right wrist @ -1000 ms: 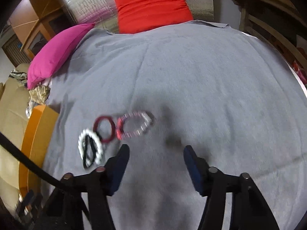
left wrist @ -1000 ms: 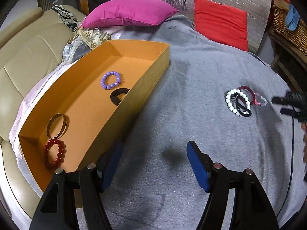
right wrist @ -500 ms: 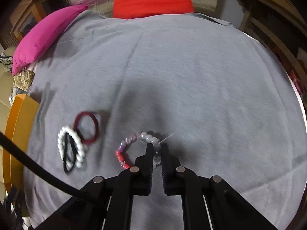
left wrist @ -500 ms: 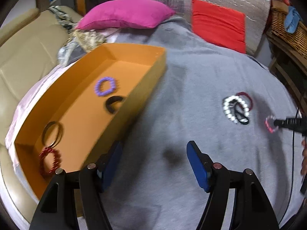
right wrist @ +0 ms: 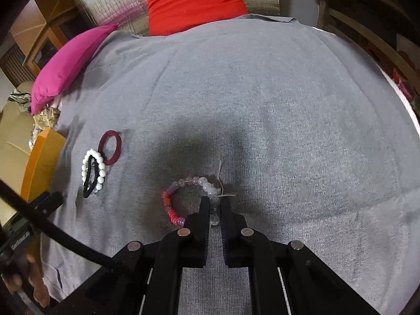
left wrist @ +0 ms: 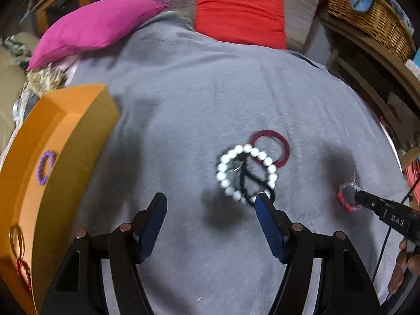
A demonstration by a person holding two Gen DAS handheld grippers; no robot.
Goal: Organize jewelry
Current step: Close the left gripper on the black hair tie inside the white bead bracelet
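right wrist view: right gripper (right wrist: 215,204) has just clamped the pink-and-clear beaded bracelet (right wrist: 183,197); left gripper (left wrist: 210,210), jaws spread, now swings toward the white pearl-bead bracelet (left wrist: 245,173), ready for boxing.

A grey cloth (right wrist: 262,84) covers the whole work surface, lightly creased, with soft shadows near its middle. At its far edge a red cushion (right wrist: 194,0) leans against a silver quilted panel (right wrist: 110,2); a magenta cushion (left wrist: 97,29) lies to the left. A beige sofa (right wrist: 13,131) stands at the left margin. A wicker basket (left wrist: 367,18) sits on wooden shelving at the right. A wooden cabinet (right wrist: 44,36), possibly glass-fronted, stands behind.
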